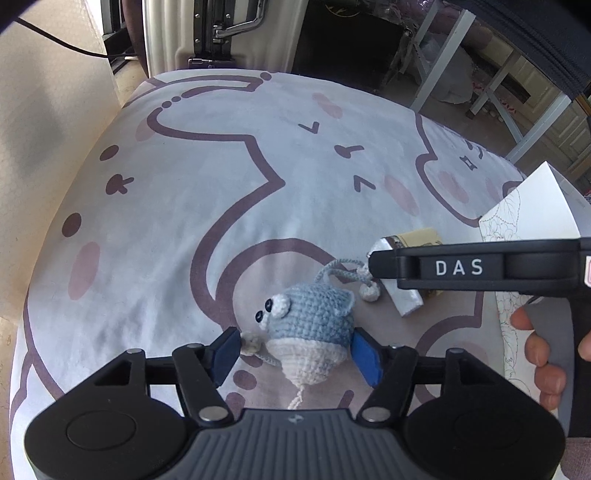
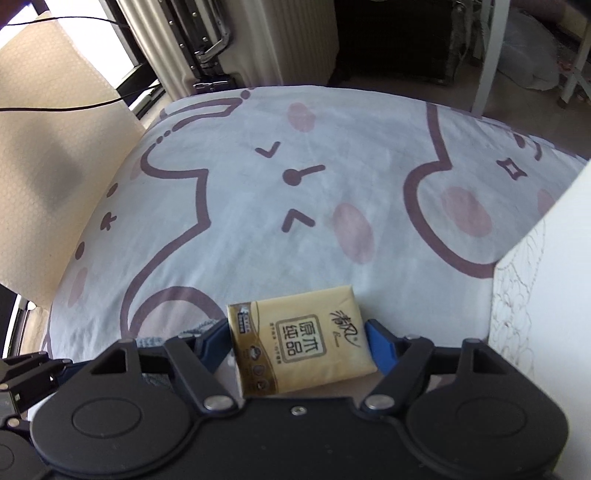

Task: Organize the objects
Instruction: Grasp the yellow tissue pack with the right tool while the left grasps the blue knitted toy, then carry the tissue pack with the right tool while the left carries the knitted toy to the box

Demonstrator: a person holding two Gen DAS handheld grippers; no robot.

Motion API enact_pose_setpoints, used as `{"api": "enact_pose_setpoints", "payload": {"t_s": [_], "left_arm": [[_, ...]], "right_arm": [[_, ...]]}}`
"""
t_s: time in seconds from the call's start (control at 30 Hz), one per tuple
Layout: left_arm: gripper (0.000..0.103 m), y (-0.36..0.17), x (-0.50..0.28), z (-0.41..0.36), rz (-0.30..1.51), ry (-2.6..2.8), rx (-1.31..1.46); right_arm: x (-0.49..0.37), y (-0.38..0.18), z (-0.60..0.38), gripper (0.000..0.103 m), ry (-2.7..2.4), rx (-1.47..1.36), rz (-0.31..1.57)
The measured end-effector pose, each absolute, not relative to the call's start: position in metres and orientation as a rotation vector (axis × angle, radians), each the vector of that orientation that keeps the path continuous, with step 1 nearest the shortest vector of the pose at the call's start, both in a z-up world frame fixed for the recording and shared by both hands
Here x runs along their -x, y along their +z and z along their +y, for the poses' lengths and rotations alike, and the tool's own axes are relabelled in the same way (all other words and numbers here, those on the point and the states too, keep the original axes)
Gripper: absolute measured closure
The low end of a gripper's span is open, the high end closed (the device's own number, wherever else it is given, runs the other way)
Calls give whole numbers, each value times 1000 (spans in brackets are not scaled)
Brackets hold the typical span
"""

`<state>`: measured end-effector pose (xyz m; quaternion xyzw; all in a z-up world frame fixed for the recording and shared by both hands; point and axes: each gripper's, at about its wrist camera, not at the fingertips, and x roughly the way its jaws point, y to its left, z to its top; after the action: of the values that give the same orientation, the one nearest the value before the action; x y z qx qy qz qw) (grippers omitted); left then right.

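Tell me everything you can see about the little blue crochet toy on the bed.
The crochet toy is a small yarn animal: blue head with two black bead eyes, a white snout and pointed ears, a cream cone-shaped lower part, and a blue cord ending in a white pompom. It lies on the printed bedsheet, between the left gripper's blue pads, which stand slightly apart from it.

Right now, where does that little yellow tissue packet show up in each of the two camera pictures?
Left wrist view: the tissue packet lies right of centre, mostly hidden behind the right gripper's black finger.
Right wrist view: it sits bottom centre, between the right gripper's blue pads.
Shared landmark: the silver suitcase past the cartoon bedsheet's far edge.
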<state>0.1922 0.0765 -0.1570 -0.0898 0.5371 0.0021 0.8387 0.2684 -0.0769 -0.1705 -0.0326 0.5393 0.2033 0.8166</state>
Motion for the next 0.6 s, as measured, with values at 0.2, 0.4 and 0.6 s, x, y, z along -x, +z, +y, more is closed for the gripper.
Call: {"api": "enact_pose_setpoints", "payload": {"t_s": [0.2, 0.4, 0.6], "left_arm": [[37, -157, -196, 79, 1129, 17, 211], [46, -146, -193, 74, 1132, 24, 192], [47, -128, -183, 82, 1112, 44, 227]], "right_arm": [[-263, -169, -89, 25, 401, 50, 1160], [-257, -166, -95, 26, 377, 53, 1166], [-245, -147, -100, 26, 380, 29, 1140]]}}
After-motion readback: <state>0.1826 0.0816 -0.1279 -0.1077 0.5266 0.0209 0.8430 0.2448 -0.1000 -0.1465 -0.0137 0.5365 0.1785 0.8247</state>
